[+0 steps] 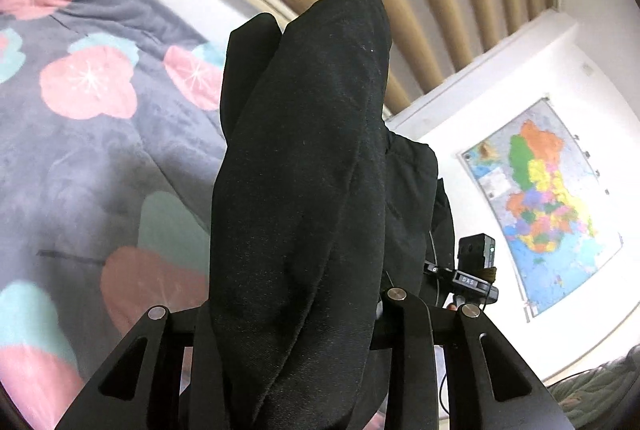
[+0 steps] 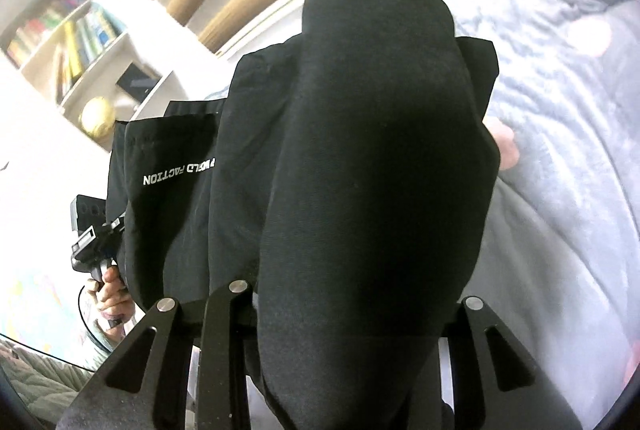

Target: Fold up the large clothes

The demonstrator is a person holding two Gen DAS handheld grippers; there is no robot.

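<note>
Above the bed we hold one black garment, lifted clear of the covers and draped over both of our tools. We count two grippers. Our left gripper is buried in the cloth: a thick fold runs up from between its arms and hides the fingers, so we cannot tell how far they stand apart, only that the cloth hangs from them. Our right gripper looks the same in its own view, with a heavy fold of the garment covering its fingers; again we cannot tell how wide they are. To the left of that fold one flat panel of the cloth carries a single line of white lettering, upside down in the right wrist view.

Beyond the garment, in the right wrist view, we see our left hand gripping the handle of the other tool. Behind the bed, the blanket on it is grey with pink and teal flowers; we count at least five pink blooms in the left wrist view. One map hangs on the white wall to the right of the bed. One bookshelf with rows of books stands against the wall, and one gold ball rests on its lower shelf.
</note>
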